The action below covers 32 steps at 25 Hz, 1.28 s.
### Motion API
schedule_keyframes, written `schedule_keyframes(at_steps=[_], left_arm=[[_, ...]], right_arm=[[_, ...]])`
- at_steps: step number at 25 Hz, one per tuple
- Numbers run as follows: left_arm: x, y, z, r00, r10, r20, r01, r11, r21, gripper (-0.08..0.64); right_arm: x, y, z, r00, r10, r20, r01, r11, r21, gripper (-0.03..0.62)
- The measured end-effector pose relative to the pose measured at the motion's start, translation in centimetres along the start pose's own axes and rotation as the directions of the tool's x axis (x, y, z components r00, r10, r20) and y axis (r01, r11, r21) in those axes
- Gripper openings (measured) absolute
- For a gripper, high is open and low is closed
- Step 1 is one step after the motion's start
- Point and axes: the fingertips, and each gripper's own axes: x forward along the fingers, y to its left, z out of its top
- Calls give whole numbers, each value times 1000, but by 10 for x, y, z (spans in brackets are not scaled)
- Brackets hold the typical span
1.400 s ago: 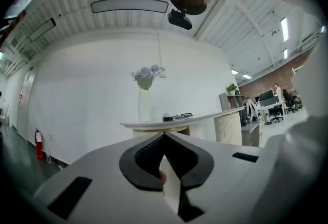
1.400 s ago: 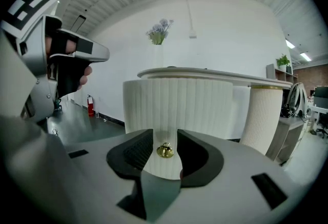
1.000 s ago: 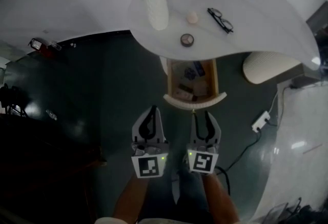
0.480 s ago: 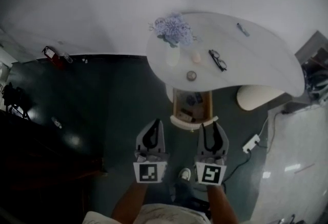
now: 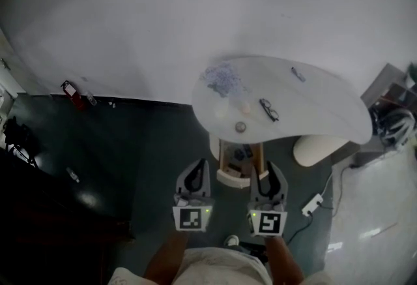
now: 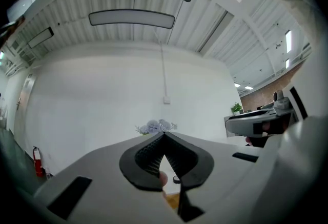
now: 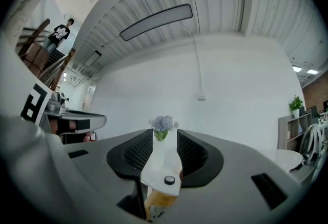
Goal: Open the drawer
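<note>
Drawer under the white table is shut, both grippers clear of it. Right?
No: the drawer is pulled out, its contents showing, as the head view shows. It does sit under the white table, and the left gripper and right gripper are both clear of it.

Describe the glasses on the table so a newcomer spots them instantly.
Start at the white curved table against the wall, with the open drawer beneath its front edge. The glasses lie flat near the tabletop's middle, right of the flower vase. Only they have a dark two-lens frame; the pen behind is one thin stick, the disc in front small and round.
</note>
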Motion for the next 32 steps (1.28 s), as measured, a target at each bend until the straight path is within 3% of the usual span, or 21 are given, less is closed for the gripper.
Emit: schedule_keyframes(at_steps=[3,6,14,20,32], left_arm=[[4,-7,18,999,-16,30,15,1000,8,2],[9,-16,24,997,-68,37,68,998,4,2],[17,-12,32,997,-76,34,75,997,21,2],[21,-12,36,996,-77,37,76,997,13,2],[14,-23,33,995,-91,30,91,996,19,2]], right_arm=[[-3,-13,30,997,-21,74,18,999,40,133],[-1,-13,44,995,-3,102,2,1000,13,133],[3,-12,43,997,-4,77,1,999,34,130],[4,-14,47,997,-29,75,26,999,46,8],[-1,-12,48,997,-28,69,26,999,18,6]])
